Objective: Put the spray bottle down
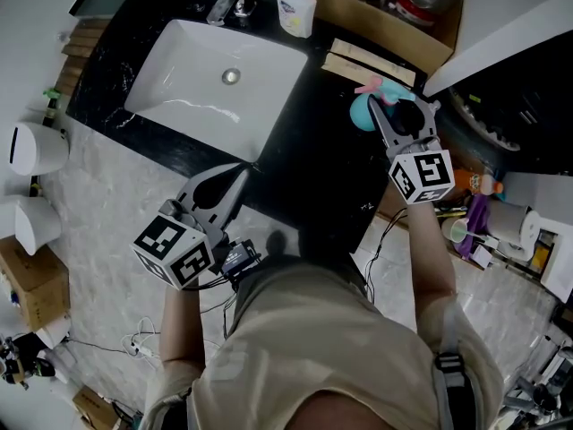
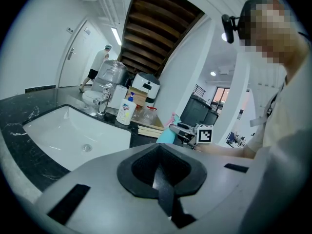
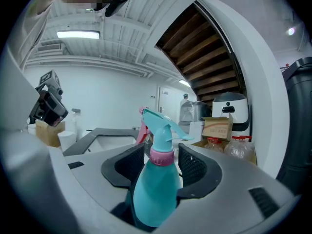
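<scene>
Black counter (image 1: 333, 176), sink (image 1: 192, 83); right gripper (image 1: 385, 107) clamps spray bottle (image 3: 155, 191).

White soap bottle (image 1: 295, 9) stands by the sink (image 1: 192, 79) on black counter (image 1: 327, 150).

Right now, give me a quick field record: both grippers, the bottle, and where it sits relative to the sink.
right gripper: shut on spray bottle
spray bottle: teal, pink collar, upright between the jaws
bottle location: over black counter, right of sink; contact with counter unclear
left gripper: shut, holds nothing, near sink's front edge
</scene>
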### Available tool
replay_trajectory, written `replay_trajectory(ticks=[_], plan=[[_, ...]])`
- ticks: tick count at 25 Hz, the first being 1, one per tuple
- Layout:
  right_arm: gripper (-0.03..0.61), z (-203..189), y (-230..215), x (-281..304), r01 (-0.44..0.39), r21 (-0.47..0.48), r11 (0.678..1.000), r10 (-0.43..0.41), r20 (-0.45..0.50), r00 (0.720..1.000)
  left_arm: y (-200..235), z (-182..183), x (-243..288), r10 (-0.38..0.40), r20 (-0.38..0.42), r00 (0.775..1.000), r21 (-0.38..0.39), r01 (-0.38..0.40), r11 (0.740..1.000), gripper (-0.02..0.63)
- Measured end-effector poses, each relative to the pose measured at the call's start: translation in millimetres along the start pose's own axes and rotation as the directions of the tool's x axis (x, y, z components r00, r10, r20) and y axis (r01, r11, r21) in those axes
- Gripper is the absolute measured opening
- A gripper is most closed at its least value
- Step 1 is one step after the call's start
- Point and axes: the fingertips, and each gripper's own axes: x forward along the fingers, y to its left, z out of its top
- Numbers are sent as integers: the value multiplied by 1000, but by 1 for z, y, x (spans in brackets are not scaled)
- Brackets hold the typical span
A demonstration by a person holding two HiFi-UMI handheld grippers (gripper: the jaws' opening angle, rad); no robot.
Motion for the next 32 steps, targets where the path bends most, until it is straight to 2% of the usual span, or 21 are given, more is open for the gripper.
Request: replay_trajectory(ticks=[4,13,22,32], plan=[[201,7,-3,-4,41,16,999,-41,20,999,1,0,-3,-2,5,1000,1,2,1000,11],[206,4,0,-21,55,49,997,-54,-26,998,4,0,-14,1,26,1000,-2,-1,1000,11],[206,-1,9,-43,111,136,985,-105,-49,993,2,-1,-26,-8,46,999,4,7,1000,11],[206,2,51,-60,79,160,984,-72,-49,996,-7,-11,-58,-13,78,997,18,12,1000,11]])
